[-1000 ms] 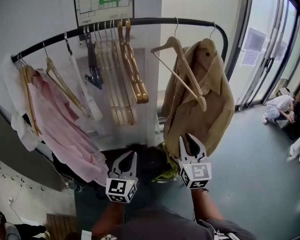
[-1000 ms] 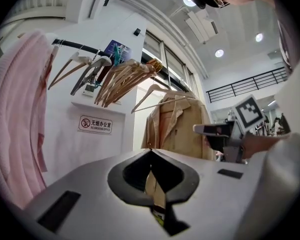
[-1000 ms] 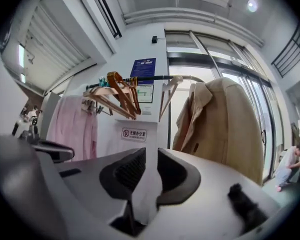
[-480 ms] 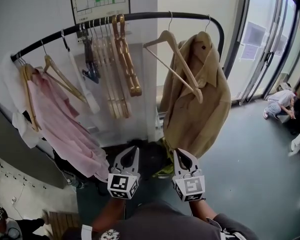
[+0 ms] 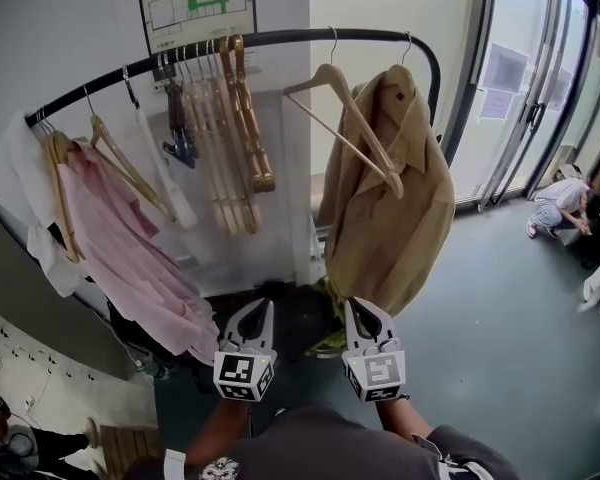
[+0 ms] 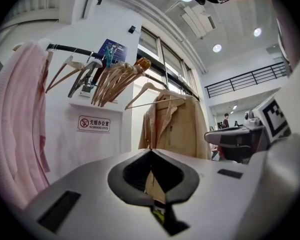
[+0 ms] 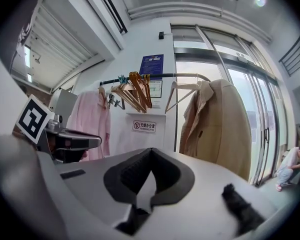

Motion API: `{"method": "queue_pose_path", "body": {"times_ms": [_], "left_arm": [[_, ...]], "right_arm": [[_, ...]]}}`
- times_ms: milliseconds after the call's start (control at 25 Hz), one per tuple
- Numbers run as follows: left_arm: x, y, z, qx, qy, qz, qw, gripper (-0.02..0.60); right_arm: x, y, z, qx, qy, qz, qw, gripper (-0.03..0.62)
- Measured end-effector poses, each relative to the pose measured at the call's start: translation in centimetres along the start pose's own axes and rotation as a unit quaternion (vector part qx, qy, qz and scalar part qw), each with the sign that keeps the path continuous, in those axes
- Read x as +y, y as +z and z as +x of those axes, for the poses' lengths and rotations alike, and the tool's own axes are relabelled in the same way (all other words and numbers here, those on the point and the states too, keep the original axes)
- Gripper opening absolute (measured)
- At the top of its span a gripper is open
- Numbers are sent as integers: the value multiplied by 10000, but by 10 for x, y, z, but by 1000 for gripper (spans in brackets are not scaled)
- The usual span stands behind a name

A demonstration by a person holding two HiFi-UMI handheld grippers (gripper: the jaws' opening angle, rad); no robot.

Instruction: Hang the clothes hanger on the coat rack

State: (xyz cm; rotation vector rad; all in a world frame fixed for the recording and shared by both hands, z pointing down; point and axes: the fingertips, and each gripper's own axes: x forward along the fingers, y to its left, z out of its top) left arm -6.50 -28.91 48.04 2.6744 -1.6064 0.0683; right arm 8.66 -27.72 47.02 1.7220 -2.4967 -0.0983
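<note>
A black curved coat rack rail (image 5: 280, 40) runs across the head view. An empty wooden hanger (image 5: 348, 120) hangs from it beside a tan jacket (image 5: 395, 203); the same hanger (image 7: 182, 91) also shows in the right gripper view. Both grippers are low in front of the rack, side by side and well short of it. My left gripper (image 5: 258, 311) (image 6: 151, 150) is shut with nothing in it. The tips of my right gripper (image 5: 363, 310) (image 7: 150, 150) meet too, and it holds nothing.
A pink shirt (image 5: 120, 253) hangs at the rail's left end, and a bunch of several wooden hangers (image 5: 230, 138) near its middle. Dark bags (image 5: 300, 318) lie on the floor under the rack. Glass doors (image 5: 525, 98) stand at right, where a person (image 5: 560, 213) crouches.
My right gripper has come down and leftward, closer to the left one, and its jaws have closed empty. The left gripper has hardly moved.
</note>
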Motion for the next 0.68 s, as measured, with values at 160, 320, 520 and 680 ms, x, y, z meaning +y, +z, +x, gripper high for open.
{"method": "queue_pose_path", "body": {"times_ms": [160, 320, 520, 680], "left_arm": [[0, 5, -1, -67, 57, 18, 10000, 9], [-3, 4, 0, -99, 63, -45, 9999, 9], [-7, 6, 1, -99, 24, -17, 9999, 9], [-7, 0, 4, -79, 42, -31, 10000, 9]], "right_arm": [[-4, 5, 3, -68, -75, 137, 9999, 14], [-4, 6, 4, -81, -56, 108, 9999, 14], [-4, 4, 5, -77, -62, 119, 9999, 14], [-6, 3, 7, -94, -52, 84, 9999, 14]]}}
